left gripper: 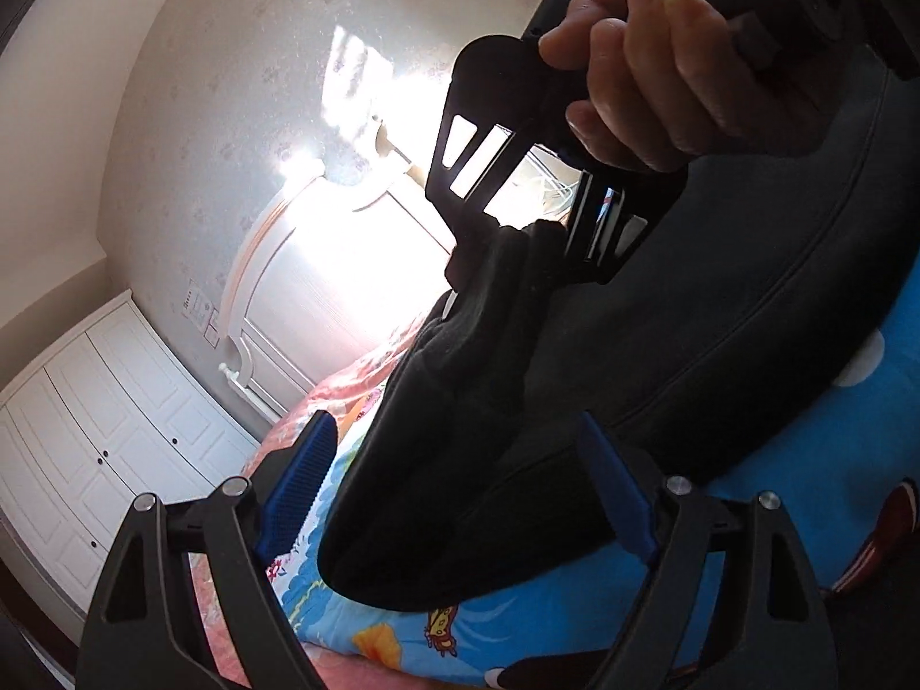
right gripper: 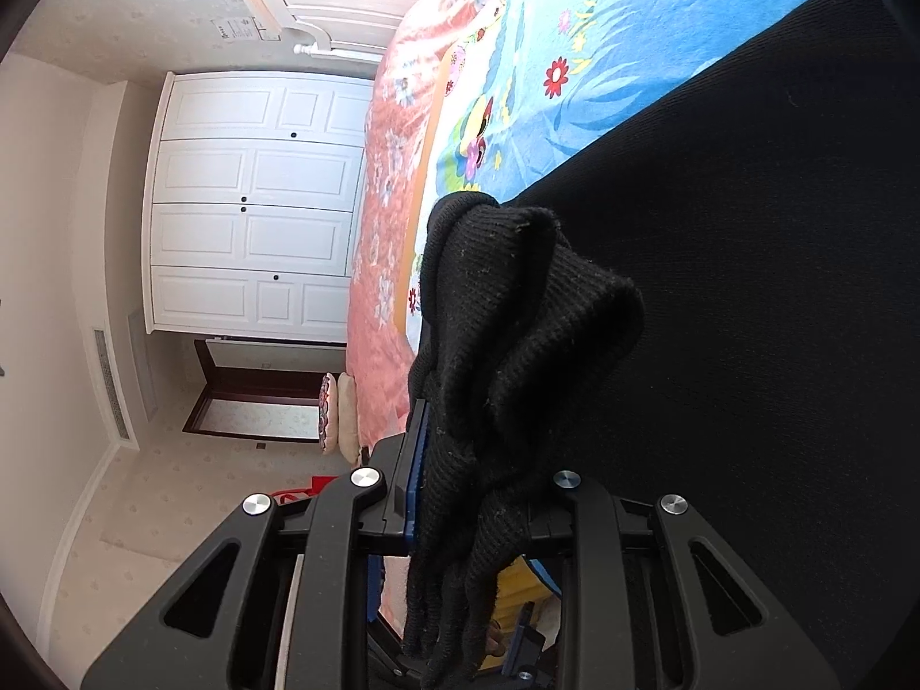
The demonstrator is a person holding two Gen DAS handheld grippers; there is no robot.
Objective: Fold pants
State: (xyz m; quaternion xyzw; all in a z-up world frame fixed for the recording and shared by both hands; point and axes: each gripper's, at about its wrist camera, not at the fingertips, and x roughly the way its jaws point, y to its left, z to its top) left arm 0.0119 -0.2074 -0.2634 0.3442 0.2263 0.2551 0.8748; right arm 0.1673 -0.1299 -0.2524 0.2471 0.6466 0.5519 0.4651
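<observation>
Left wrist view: the left gripper (left gripper: 457, 494) has its jaws spread wide, blue pads (left gripper: 299, 483) well apart, and a dark fold of the pants (left gripper: 661, 356) sags between them; whether either pad touches the cloth is hard to tell, but they do not press on it. The pants drape from upper right down to the bottom of the frame, over a bedspread (left gripper: 805, 448) printed in blue with cartoon figures. Above, a hand (left gripper: 650, 69) grips the handle of the right gripper (left gripper: 535, 247), whose jaws pinch a bunched ribbed end of the pants and hold it up off the bed. Behind stand a sunlit white headboard (left gripper: 345, 264), a wardrobe (left gripper: 109, 420) with white panelled doors, and pale patterned wallpaper (left gripper: 230, 86).

Right wrist view: the right gripper (right gripper: 477, 494) has its jaws drawn close on a thick wad of black ribbed knit, the pants (right gripper: 517, 316), which bulges out ahead of the fingers and trails in strands beneath them. One blue pad (right gripper: 417, 471) shows pressed against the cloth on the left; the other is hidden by it. The rest of the pants fills the right side as a broad black sheet lying over the bedspread (right gripper: 517, 69). Left of the bed hangs a pink coverlet (right gripper: 374, 287), with the wardrobe (right gripper: 253, 201) beyond and cushions (right gripper: 339, 420) on the pale floor (right gripper: 172, 517).
</observation>
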